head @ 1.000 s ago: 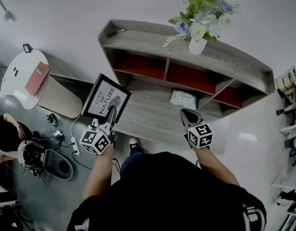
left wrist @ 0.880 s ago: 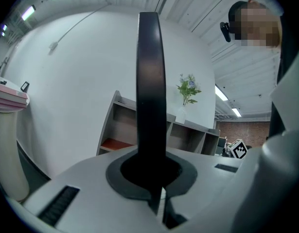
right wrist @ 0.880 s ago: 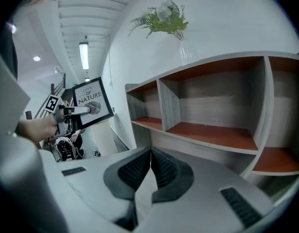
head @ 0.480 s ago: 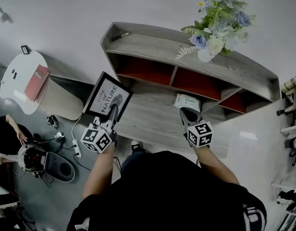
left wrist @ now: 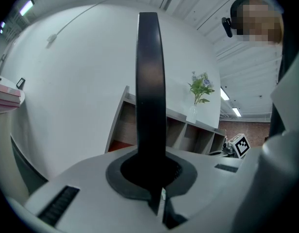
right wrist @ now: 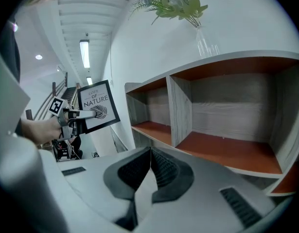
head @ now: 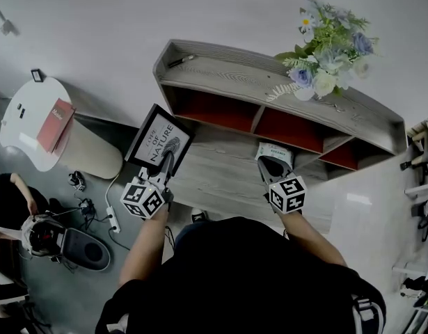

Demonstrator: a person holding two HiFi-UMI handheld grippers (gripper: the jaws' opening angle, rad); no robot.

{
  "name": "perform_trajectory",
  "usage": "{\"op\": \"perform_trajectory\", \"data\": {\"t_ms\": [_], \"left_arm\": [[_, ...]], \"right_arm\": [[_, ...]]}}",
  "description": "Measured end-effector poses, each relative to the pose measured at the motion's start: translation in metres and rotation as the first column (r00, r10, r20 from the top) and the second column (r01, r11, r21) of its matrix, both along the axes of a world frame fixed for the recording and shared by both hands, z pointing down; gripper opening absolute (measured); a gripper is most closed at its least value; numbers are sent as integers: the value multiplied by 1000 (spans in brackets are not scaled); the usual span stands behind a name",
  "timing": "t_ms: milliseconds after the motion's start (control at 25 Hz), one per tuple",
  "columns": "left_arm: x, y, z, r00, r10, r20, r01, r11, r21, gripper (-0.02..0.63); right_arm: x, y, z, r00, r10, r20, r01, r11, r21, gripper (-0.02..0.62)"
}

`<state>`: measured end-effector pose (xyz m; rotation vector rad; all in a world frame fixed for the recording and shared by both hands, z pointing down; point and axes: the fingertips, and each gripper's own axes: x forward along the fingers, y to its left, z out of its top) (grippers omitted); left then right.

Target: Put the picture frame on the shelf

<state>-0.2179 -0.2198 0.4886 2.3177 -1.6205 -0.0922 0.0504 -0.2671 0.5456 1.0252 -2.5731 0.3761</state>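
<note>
A black picture frame (head: 161,139) with a white print reading "NATURE" hangs left of the grey wooden shelf (head: 220,61). My left gripper (head: 165,163) is shut on the frame's lower edge. In the left gripper view the frame (left wrist: 150,91) stands edge-on between the jaws, rising as a dark bar. My right gripper (head: 269,164) is shut with nothing in it and hovers over the shelf's lower board. The right gripper view shows the frame (right wrist: 97,105) at the left and the shelf's red-floored compartments (right wrist: 227,152) ahead.
A vase of flowers (head: 326,44) stands on the shelf top at the right. A white packet (head: 273,152) lies on the lower board. A round white table (head: 40,113) with a red book is at the left. Cables and a helmet lie on the floor (head: 60,221).
The view has shifted so the shelf and flowers sit further right. The left gripper has carried the frame slightly up and towards the shelf. The right gripper has edged up over the packet.
</note>
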Motion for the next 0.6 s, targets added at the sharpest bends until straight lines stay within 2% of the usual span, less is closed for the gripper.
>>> {"op": "perform_trajectory", "data": {"t_ms": [600], "left_arm": [[-12,-32,27,999,41,7,-40,998,-55,28]], "right_arm": [[-20,-5,-5,1000,15,-3,-15,1000,1,15]]}}
